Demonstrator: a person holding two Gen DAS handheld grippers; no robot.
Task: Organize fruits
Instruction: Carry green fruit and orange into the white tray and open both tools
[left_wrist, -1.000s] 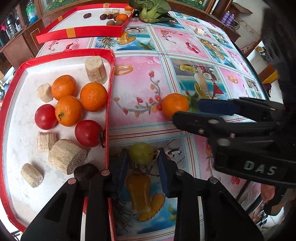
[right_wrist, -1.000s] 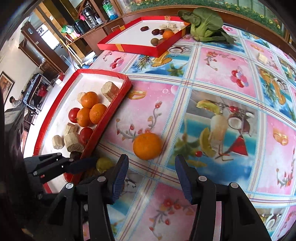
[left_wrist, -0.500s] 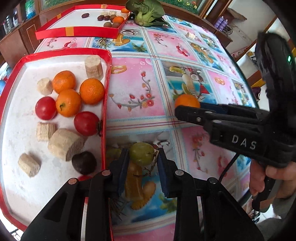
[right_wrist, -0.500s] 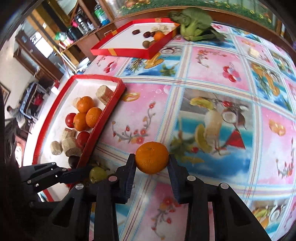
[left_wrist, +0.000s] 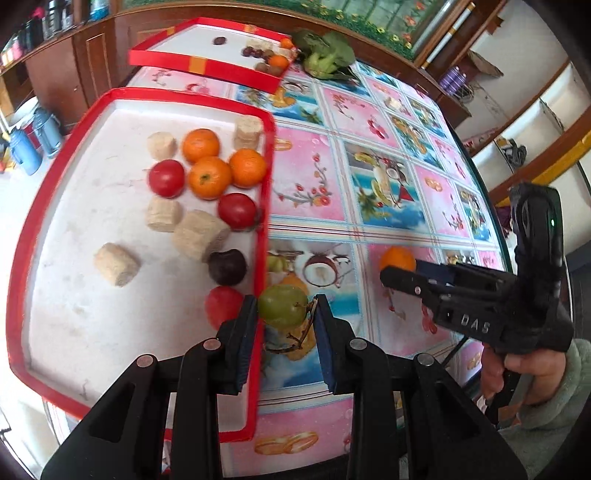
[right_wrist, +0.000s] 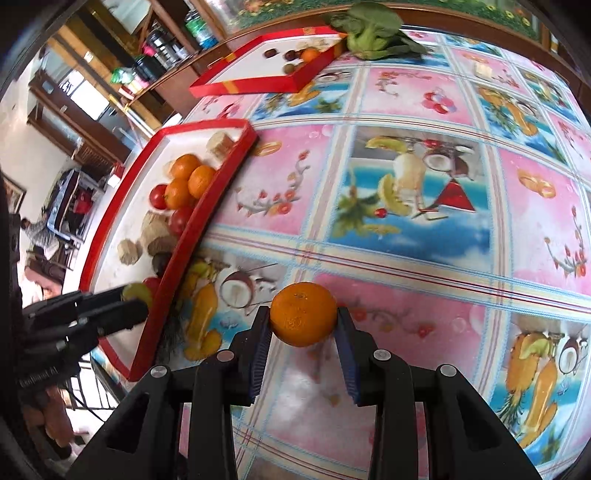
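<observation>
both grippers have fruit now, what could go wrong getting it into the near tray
The green fruit sits at the very tips of the left gripper, so it may slip out. It hangs right at the near red tray rim and could clip it. The tray's near edge is crowded with a red fruit and a dark fruit; the orange in the right gripper could knock them.

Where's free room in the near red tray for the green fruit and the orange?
Near red tray: the bare white floor on its outer side and near end, past the cut stalk piece, is free. Its table-side edge is crowded: oranges, tomatoes, a dark fruit. Its far end behind the oranges is also bare.
</observation>
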